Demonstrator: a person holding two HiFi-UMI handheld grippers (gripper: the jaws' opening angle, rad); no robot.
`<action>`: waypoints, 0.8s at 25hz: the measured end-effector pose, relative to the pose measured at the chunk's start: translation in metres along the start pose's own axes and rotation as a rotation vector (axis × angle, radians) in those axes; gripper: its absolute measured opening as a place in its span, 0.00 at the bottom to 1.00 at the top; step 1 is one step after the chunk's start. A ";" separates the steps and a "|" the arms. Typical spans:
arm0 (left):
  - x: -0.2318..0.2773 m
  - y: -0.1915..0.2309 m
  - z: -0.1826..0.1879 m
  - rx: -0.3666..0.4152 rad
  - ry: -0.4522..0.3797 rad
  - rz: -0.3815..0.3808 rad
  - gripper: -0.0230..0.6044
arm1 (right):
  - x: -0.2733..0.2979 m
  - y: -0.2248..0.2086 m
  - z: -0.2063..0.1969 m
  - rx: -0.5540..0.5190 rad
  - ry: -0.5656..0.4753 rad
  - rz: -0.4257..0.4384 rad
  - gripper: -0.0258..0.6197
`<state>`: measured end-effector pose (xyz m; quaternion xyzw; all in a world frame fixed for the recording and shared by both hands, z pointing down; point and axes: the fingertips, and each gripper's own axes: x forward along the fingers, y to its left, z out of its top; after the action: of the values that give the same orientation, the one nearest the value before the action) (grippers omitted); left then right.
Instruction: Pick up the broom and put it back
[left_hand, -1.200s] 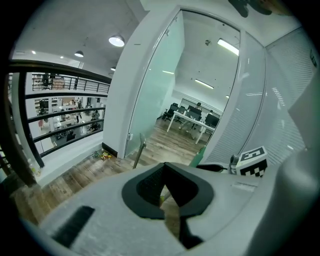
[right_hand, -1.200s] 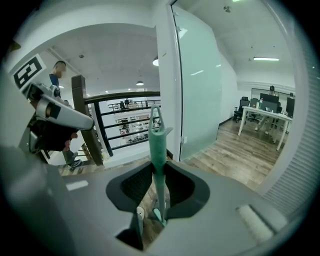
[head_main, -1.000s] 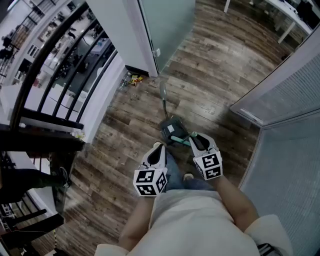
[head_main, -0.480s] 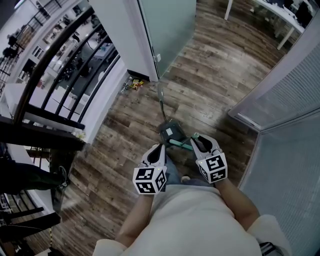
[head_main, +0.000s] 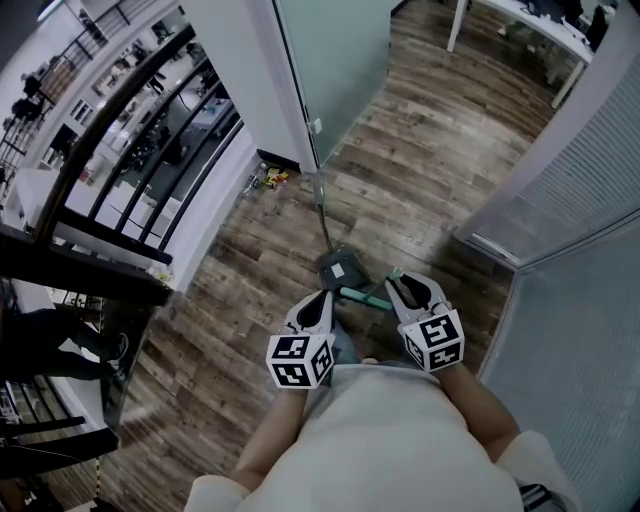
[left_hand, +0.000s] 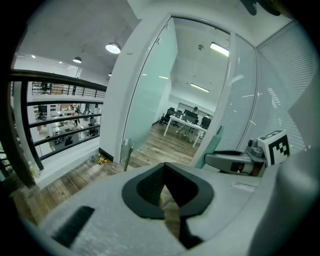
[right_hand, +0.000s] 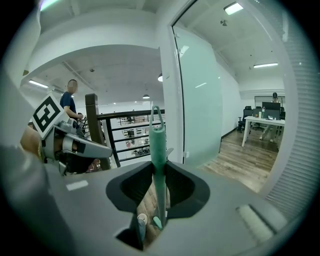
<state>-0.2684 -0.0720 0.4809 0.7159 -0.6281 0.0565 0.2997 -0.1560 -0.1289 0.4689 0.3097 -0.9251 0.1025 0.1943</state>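
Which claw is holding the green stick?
The right claw: its jaws clamp the green broom handle, which sticks up between them. The left claw has nothing between its jaws.

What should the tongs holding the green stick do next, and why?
Probably carry the broom handle forward toward the dustpan: the right tongs are clamped on it, and the dustpan stands on the floor just ahead, likely its home.
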 end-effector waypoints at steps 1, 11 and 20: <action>-0.001 -0.001 -0.001 0.000 -0.001 0.000 0.04 | -0.003 0.000 0.000 0.002 -0.004 -0.001 0.18; -0.007 -0.017 0.001 0.042 -0.020 -0.007 0.04 | -0.022 -0.002 0.004 0.004 -0.037 -0.005 0.18; -0.009 -0.037 -0.002 0.047 -0.022 -0.019 0.04 | -0.044 -0.005 0.004 0.012 -0.061 -0.013 0.18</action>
<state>-0.2354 -0.0616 0.4655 0.7291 -0.6232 0.0602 0.2764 -0.1218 -0.1108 0.4477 0.3199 -0.9280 0.0973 0.1646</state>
